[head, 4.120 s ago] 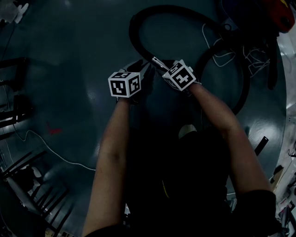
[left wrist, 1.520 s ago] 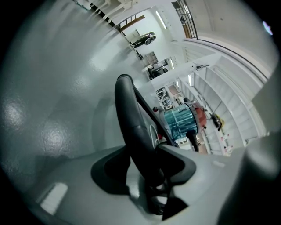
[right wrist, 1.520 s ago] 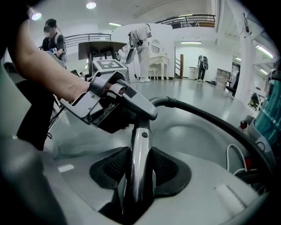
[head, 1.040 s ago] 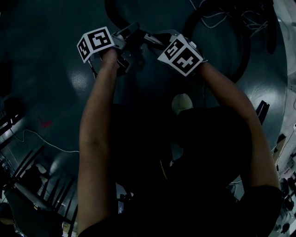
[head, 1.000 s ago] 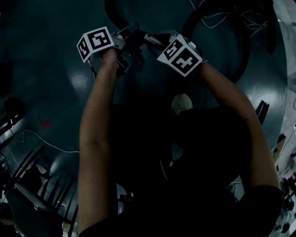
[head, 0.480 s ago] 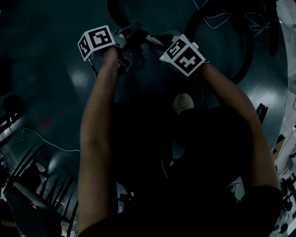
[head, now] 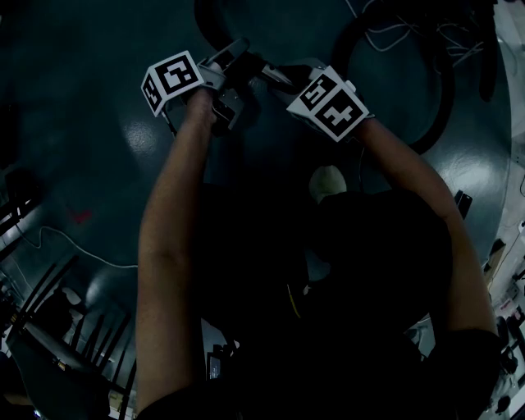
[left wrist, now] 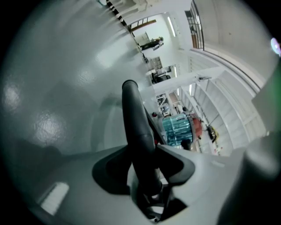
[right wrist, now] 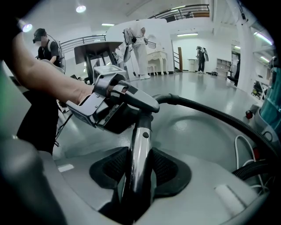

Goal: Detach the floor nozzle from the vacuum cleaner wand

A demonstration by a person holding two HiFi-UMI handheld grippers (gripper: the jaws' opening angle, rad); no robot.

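In the dim head view both grippers meet at the top centre over the dark floor. My left gripper (head: 238,56) is shut on the black curved handle (left wrist: 134,118) of the vacuum; in the left gripper view my left gripper (left wrist: 145,173) has its pads pressed on both sides of it. My right gripper (head: 275,74) is shut on the chrome wand (right wrist: 140,149) just below that handle, where my right gripper (right wrist: 139,173) squeezes the tube. The right gripper view shows the left gripper (right wrist: 127,99) clamped on the handle above. No floor nozzle shows in any view.
A black corrugated hose (right wrist: 210,112) runs from the handle to the right and loops across the floor (head: 435,90). A teal vacuum canister (left wrist: 178,127) stands beyond. White cables (head: 385,16) lie at the top right; dark racks (head: 49,320) at the lower left. People (right wrist: 202,59) stand far off.
Since four seconds ago both grippers have risen in the head view and spread apart on the handle and wand. Over the last second they have barely shifted.
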